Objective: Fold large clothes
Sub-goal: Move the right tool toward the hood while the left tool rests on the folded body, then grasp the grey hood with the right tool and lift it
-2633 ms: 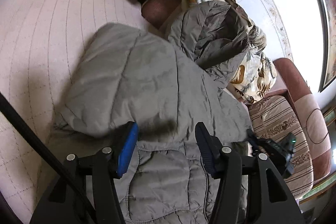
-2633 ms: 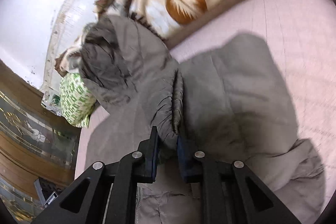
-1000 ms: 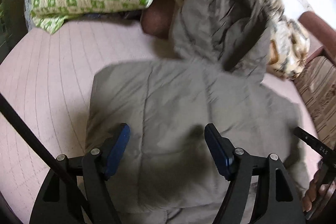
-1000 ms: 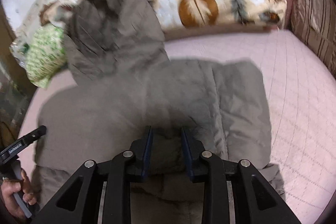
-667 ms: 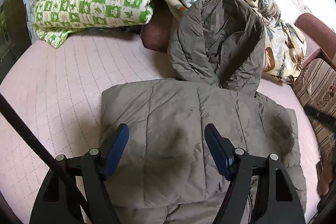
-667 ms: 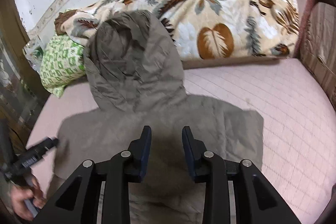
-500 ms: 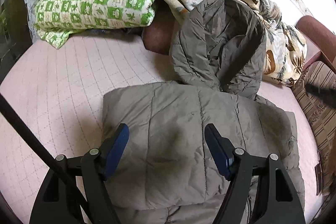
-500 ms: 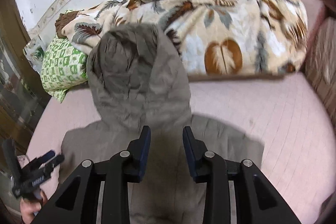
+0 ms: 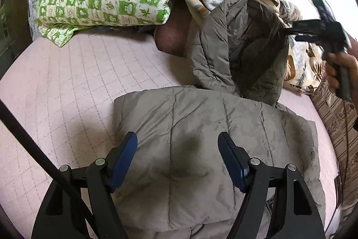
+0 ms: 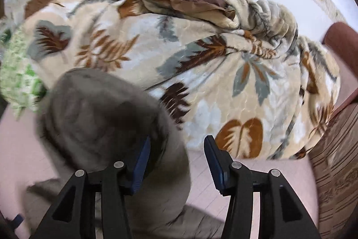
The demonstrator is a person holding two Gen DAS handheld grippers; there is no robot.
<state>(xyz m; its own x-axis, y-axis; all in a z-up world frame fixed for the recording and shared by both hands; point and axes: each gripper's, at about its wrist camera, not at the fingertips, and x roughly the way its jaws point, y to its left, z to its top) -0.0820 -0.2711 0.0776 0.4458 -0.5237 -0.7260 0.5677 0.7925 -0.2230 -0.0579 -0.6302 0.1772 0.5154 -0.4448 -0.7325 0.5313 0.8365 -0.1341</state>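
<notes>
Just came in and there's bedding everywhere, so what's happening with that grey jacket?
A person with tongs in each hand is folding a grey padded jacket on the pink quilted bed. Its body lies folded flat, while the hood stands against the leaf-print blanket. The left tongs hover open over the jacket, gripping nothing. The right tongs, jaws opening and empty, are up by the hood.

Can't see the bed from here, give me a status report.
Left hand-held gripper open over folded jacket. Right hand-held gripper opening, empty, at hood. Nothing blocking.
</notes>
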